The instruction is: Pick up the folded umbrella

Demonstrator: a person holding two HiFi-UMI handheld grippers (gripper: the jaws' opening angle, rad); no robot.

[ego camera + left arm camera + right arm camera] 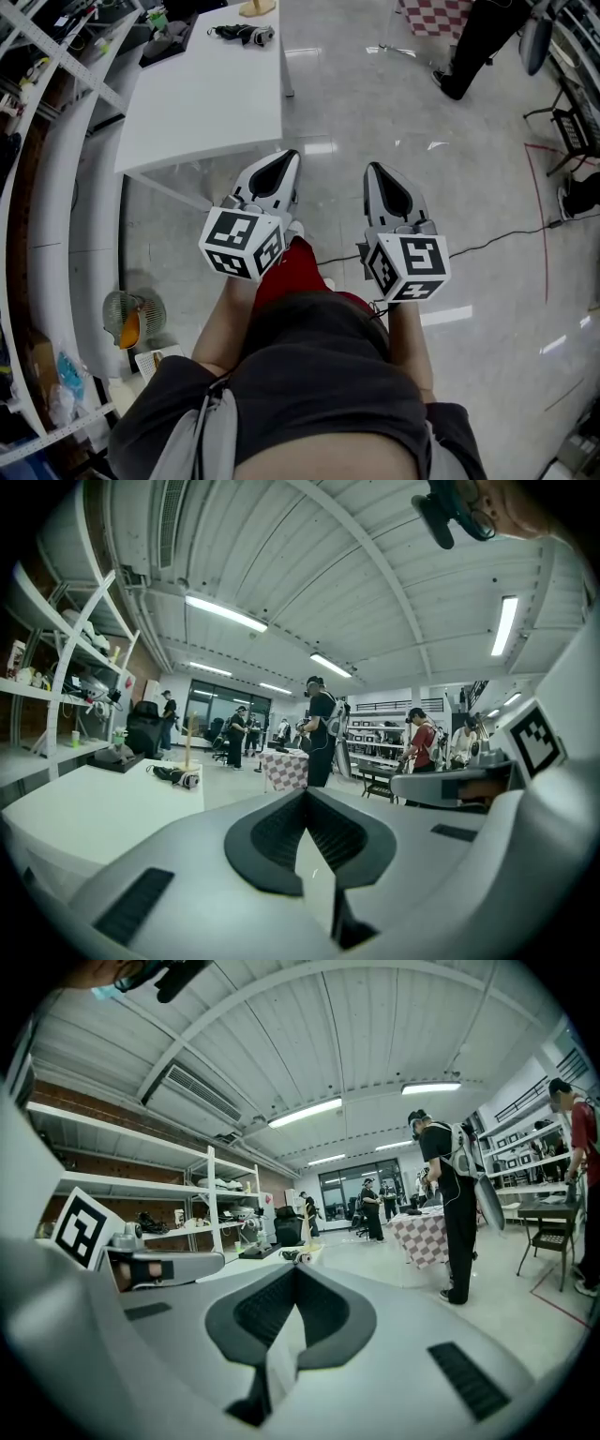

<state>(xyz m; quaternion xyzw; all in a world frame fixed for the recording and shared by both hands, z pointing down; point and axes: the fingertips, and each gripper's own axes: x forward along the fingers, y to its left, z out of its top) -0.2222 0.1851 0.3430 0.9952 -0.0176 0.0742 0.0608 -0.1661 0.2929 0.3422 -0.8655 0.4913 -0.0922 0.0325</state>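
Note:
The folded umbrella [242, 34], black with a pale end, lies at the far end of a white table [206, 103]. It also shows small and far off as the umbrella [176, 776] in the left gripper view and the umbrella [294, 1256] in the right gripper view. My left gripper [287, 157] hangs over the floor just off the table's near right corner, jaws shut and empty; its tips [306, 795] meet. My right gripper [373, 170] is beside it over the floor, also shut with nothing in it, and it points level with closed tips [295, 1269].
A black bag [167, 42] and a wooden stand [257, 7] sit near the umbrella. Shelving [37, 56] runs along the left. A small fan [131, 315] stands on the floor. A person in black [478, 42] stands by a checkered table [433, 14]. A cable [497, 240] crosses the floor.

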